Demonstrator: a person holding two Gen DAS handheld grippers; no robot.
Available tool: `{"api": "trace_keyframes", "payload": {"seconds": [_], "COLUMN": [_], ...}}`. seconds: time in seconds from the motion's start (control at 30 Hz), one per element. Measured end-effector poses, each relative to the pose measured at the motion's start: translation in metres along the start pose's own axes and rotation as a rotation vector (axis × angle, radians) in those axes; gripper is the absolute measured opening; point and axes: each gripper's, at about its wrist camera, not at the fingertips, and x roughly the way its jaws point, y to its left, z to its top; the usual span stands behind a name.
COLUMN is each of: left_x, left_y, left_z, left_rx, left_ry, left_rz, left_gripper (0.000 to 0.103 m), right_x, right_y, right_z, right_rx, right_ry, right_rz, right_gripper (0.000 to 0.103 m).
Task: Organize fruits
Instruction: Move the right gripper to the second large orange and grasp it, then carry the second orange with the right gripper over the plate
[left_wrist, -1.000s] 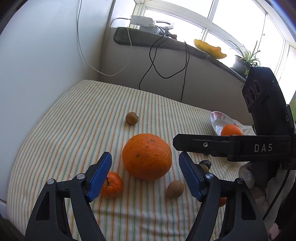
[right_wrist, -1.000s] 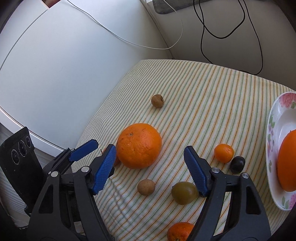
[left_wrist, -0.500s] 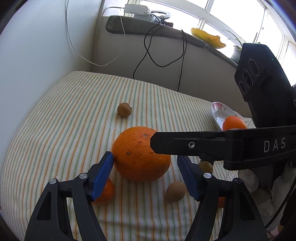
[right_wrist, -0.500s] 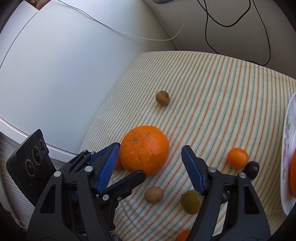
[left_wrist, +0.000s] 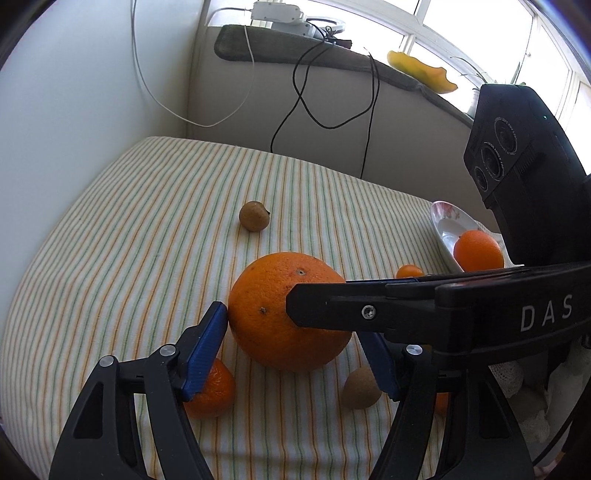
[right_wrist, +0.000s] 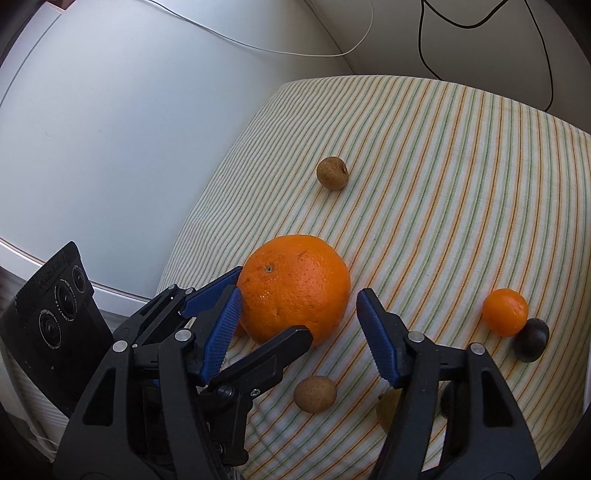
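Observation:
A large orange (left_wrist: 266, 314) (right_wrist: 295, 288) lies on the striped cloth (left_wrist: 147, 240). My left gripper (left_wrist: 291, 325) is part open; its blue pads flank the orange's near side, and the left pad (left_wrist: 207, 343) touches the peel. My right gripper (right_wrist: 299, 299) reaches over the same orange from the right. Its jaws are closing with the orange between them. One pad (right_wrist: 221, 325) is at the peel, while a narrow gap shows at the other (right_wrist: 376, 332). A white flowered plate (left_wrist: 447, 221) at the right edge holds a second orange (left_wrist: 478, 251).
A small mandarin (left_wrist: 210, 391) sits under my left finger. Two brown longans lie on the cloth, one far (right_wrist: 332, 172) and one near (right_wrist: 314, 393). Another mandarin (right_wrist: 505, 312) and a dark plum (right_wrist: 531, 339) lie to the right. Walls and hanging cables border the cloth.
The right gripper has come down and in over the large orange, and its jaws have narrowed. The left gripper has edged closer, so its pads now flank the orange.

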Motion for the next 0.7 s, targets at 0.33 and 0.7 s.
{"api": "trace_keyframes", "payload": {"seconds": [0.33, 0.7], "left_x": [-0.002, -0.007], "left_y": [-0.004, -0.013], "left_z": [0.000, 0.000], "left_rx": [-0.003, 0.007], "left_ry": [-0.007, -0.023], "left_rz": [0.016, 0.032], "left_gripper": [0.070, 0.069], "right_x": [-0.006, -0.016], "right_y": [0.005, 0.003], "right_z": [-0.004, -0.016], "right_rx": [-0.004, 0.000], "right_ry": [-0.004, -0.007], "right_rz": [-0.012, -0.005], "right_gripper": [0.061, 0.060]}}
